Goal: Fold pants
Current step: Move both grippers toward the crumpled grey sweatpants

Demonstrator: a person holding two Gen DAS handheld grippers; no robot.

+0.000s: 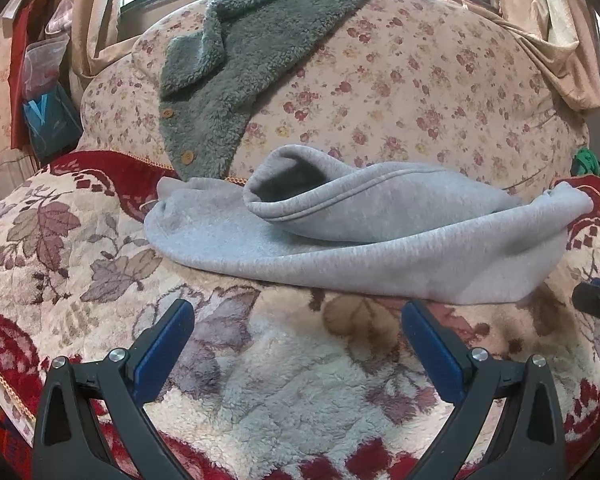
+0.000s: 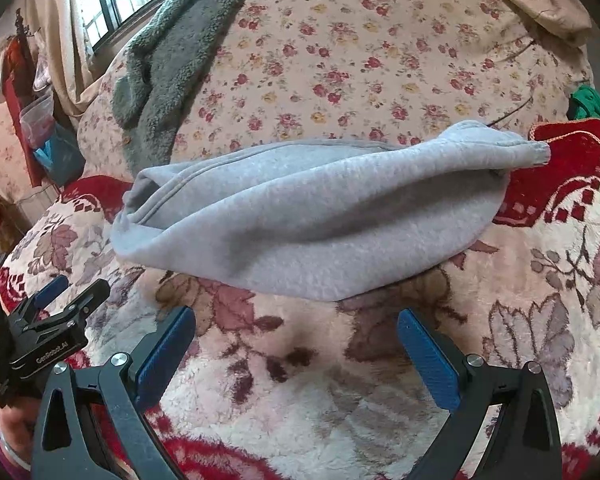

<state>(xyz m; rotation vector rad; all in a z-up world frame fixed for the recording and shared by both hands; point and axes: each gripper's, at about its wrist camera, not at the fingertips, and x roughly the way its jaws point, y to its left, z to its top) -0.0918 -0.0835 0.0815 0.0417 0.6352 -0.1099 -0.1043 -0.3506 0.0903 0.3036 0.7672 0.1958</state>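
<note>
While the folded bundle of light grey fleece pants (image 1: 360,232) is lying across the middle of both frames on the plush cream-and-red leaf-patterned blanket (image 1: 260,392), neither tool is touching it. The left gripper (image 1: 298,320), sitting at the bottom of the left wrist frame, is holding its blue-padded fingers (image 1: 168,344) spread wide with nothing between them, and the right gripper (image 2: 296,328), at the bottom of the right wrist frame, is doing the same; its own pads (image 2: 428,356) are bare.

The fold is looking loose. In the left wrist frame an open cuff is gaping up at centre, and the top layer is bulging rather than lying flat. Any nudge at the near edge is likely to be sliding that top layer off and undoing the fold. A pinch taken too deep is risking catching the blanket's pile along with the pants.

The dark grey-green sherpa jacket with wooden buttons (image 1: 220,80), draped in the upper left over the floral cushion (image 1: 420,80), is hanging down very near the far left end of the pants, perhaps touching it, so a lift there could be dragging it along.
</note>
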